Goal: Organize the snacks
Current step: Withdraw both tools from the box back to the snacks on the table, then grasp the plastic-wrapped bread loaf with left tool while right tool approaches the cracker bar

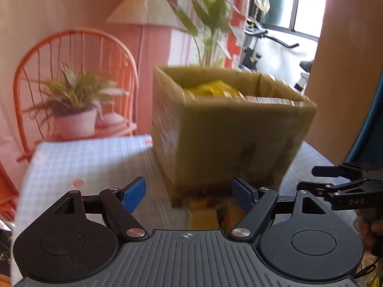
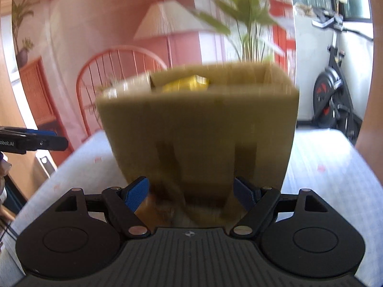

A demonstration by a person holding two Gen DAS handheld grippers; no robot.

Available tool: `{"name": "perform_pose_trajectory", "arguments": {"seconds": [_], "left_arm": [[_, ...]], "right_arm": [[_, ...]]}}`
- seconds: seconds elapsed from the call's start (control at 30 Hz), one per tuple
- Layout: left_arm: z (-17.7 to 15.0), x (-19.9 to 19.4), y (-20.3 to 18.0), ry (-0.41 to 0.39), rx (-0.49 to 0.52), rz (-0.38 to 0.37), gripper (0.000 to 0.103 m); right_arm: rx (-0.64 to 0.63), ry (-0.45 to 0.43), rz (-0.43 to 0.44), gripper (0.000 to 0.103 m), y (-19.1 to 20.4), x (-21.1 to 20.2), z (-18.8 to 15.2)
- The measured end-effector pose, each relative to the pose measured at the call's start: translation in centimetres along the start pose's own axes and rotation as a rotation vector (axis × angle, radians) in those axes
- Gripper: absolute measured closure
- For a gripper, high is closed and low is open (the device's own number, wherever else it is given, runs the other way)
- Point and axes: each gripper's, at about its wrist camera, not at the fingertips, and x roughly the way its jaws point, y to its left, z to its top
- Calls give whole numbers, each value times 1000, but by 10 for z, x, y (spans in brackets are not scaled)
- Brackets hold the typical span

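An open cardboard box (image 1: 229,131) stands on the table, blurred by motion, with yellow snack packets (image 1: 213,88) showing inside its top. The same box (image 2: 201,129) fills the right wrist view, yellow packets (image 2: 186,83) visible in it. My left gripper (image 1: 190,195) is open just in front of the box's near corner, nothing between its blue pads. Orange and yellow snack packets (image 1: 205,210) lie on the table below it. My right gripper (image 2: 191,192) is open, close to the box's front face; blurred brownish packets (image 2: 158,212) lie at the box's foot.
A pale blue checked tablecloth (image 1: 83,162) covers the table. Behind it stands an orange chair (image 1: 71,55) holding a potted plant (image 1: 74,110). A tall plant, a floor lamp and an exercise bike (image 2: 335,95) are further back. The right gripper's fingers (image 1: 335,181) show at the left view's right edge.
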Motion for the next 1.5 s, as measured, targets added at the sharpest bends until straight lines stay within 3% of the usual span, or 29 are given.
{"name": "perform_pose_trajectory", "arguments": {"seconds": [0.27,0.53,0.87,1.03,1.33,1.43,1.5], "left_arm": [[-38,16,-24,29,37,-19,22],[-40,38,-53,87,118,-51,22],[-43,74,-64,219,58,-146,26],[-43,90,-66,250,57,-122,26],[-47,107,-84,271,172,-80,24],[-46,106,-87,294,146,-65,26],[-43,102,-87,304,84,-98,27]], "right_arm": [[-33,69,-15,22,1,12,-42],[-3,102,-18,23,-10,18,-62],[15,103,-5,23,-19,13,-73],[34,114,-4,23,-25,12,-79],[61,106,1,23,-33,11,-82],[71,109,0,23,-36,11,-85],[76,109,0,23,-37,10,-86]]}}
